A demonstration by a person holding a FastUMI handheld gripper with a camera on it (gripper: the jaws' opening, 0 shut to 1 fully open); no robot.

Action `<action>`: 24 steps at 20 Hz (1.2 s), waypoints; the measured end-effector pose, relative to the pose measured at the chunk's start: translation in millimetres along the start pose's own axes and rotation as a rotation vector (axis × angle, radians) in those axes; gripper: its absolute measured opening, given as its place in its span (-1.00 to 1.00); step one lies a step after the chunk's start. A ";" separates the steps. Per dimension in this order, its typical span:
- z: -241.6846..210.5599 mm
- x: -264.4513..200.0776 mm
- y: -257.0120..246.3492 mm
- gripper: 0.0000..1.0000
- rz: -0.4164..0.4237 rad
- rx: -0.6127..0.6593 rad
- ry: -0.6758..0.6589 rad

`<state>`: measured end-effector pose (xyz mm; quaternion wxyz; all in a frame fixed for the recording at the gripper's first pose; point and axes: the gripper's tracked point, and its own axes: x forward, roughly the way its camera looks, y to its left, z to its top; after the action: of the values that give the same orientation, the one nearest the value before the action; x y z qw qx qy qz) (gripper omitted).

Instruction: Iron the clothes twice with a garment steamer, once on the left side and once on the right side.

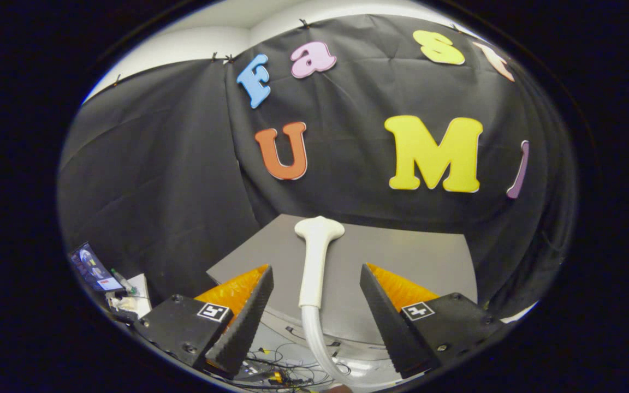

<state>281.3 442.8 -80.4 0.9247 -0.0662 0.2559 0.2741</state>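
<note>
Gripper (pixel 314 305): fingers spread wide, gripping nothing.
Steamer head (pixel 314 256): white, upright between the fingers, touching neither; flared nozzle end up top.
Hose (pixel 320 344): pale, curving down from the handle's base.
Table (pixel 429 256): grey top, beyond the fingers.
Cables (pixel 287 365): tangled below, near the fingertips.
Screen (pixel 95 268): small, lit, far left.

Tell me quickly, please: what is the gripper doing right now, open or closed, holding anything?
Gripper: open, holding nothing; the steamer handle stands between its fingers, touching neither.
</note>
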 end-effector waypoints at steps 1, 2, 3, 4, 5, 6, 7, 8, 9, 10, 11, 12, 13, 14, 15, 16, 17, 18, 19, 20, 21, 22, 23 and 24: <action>-1.2 15.3 1.1 0.98 0.011 0.007 0.032; -3.5 28.1 -0.4 0.98 0.017 0.012 0.060; -6.4 38.8 -1.7 0.98 0.022 0.014 0.088; -8.7 50.2 -3.0 0.97 0.025 0.014 0.115; -10.9 59.6 -4.5 0.97 0.025 0.015 0.141; -12.3 69.1 -5.9 0.94 0.020 0.015 0.165; -13.7 79.0 -5.9 0.94 0.017 0.013 0.186; -15.3 88.0 -9.1 0.94 0.001 0.016 0.206; -16.8 94.7 -13.0 0.93 -0.008 0.019 0.223; -17.8 102.5 -13.1 0.92 -0.009 0.020 0.239; -20.1 109.9 -14.6 0.92 -0.014 0.021 0.256; -23.1 116.4 -15.6 0.87 -0.015 0.021 0.274; -26.1 122.3 -16.4 0.84 -0.018 0.024 0.289; -27.9 126.1 -14.3 0.78 -0.015 0.024 0.304; -31.0 128.0 -12.0 0.73 -0.014 0.026 0.319; -35.0 129.6 -8.5 0.64 -0.002 0.025 0.337; -38.9 129.5 -6.1 0.61 0.000 0.024 0.352; -41.4 130.1 -6.8 0.49 -0.012 0.019 0.363; -44.4 132.0 -6.2 0.43 -0.023 0.022 0.376; -46.6 134.6 -4.5 0.28 -0.025 0.036 0.394; -51.2 135.2 -2.1 0.24 -0.019 0.064 0.424; -47.9 138.7 -2.0 0.10 -0.024 0.074 0.415; -48.9 137.6 -0.2 -0.03 -0.019 0.096 0.434; -48.9 138.6 1.4 -0.17 -0.022 0.104 0.436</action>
<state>358.8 496.7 -193.1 0.8526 -0.0790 0.4626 0.2299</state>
